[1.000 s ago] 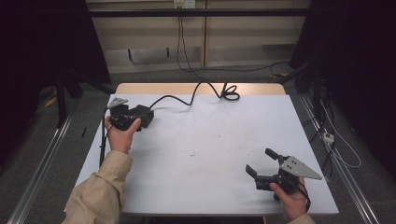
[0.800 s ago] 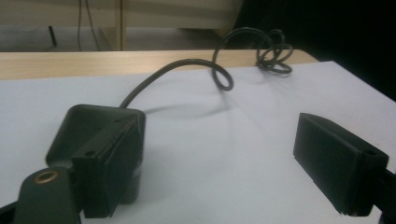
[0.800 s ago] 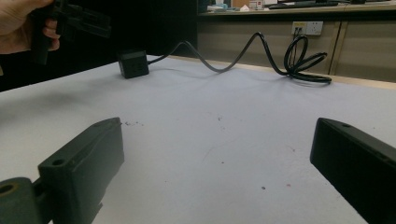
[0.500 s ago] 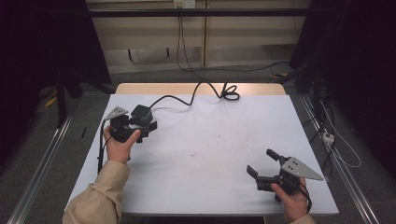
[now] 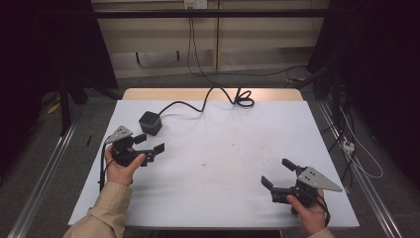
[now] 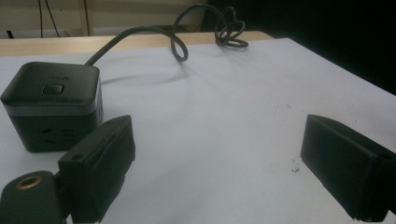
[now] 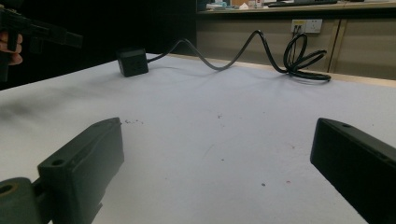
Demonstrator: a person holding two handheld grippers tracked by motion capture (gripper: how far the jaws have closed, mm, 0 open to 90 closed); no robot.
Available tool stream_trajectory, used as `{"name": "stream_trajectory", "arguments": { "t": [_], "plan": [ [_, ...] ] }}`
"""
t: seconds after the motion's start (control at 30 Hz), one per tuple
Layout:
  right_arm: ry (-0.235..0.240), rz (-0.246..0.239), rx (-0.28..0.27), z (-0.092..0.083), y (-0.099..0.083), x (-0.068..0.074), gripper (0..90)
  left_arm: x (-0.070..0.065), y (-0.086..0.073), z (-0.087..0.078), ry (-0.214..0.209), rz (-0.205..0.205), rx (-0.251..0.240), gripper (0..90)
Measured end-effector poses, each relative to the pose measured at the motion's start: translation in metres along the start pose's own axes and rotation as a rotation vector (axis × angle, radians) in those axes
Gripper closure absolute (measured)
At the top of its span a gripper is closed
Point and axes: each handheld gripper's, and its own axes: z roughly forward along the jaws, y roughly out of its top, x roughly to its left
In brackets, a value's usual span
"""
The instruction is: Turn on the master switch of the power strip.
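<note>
A black cube-shaped power socket (image 5: 150,122) stands on the white table (image 5: 223,148) at the left, and its thick black cable (image 5: 213,94) runs to a coil at the far edge. My left gripper (image 5: 150,143) is just in front of the cube, apart from it. Its jaws have just been opening and nothing is between them. In the left gripper view, the cube (image 6: 51,105) lies left of and beyond the open left gripper (image 6: 219,154). My right gripper (image 5: 276,172) stands open over bare table at the near right. The right gripper view shows the cube (image 7: 132,61) far off.
The cable coil (image 5: 242,100) lies at the table's far wooden edge. More cables hang from a wall outlet (image 5: 194,4) behind, and others trail over the floor at the right. Dark curtains flank the table on both sides.
My left gripper has drawn back from the cube toward the near edge with its jaws wider apart. The cube has stayed where it was, and the right gripper has not moved.
</note>
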Motion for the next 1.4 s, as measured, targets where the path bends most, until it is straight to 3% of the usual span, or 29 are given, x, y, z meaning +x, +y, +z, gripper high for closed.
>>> {"name": "stream_trajectory", "arguments": {
  "t": [0.3,0.73,1.4],
  "plan": [
    [0.0,0.002,0.001,-0.001,0.0,0.0,2.2,0.004,-0.018,-0.013,0.007,-0.006,0.002,8.7],
    [-0.001,0.001,0.003,-0.002,-0.001,-0.001,2.2,0.005,-0.033,-0.026,0.013,0.004,0.008,8.7],
    [-0.003,0.0,0.01,-0.002,-0.001,0.0,2.2,0.002,-0.046,-0.038,0.012,0.022,0.001,8.7]
  ]
}}
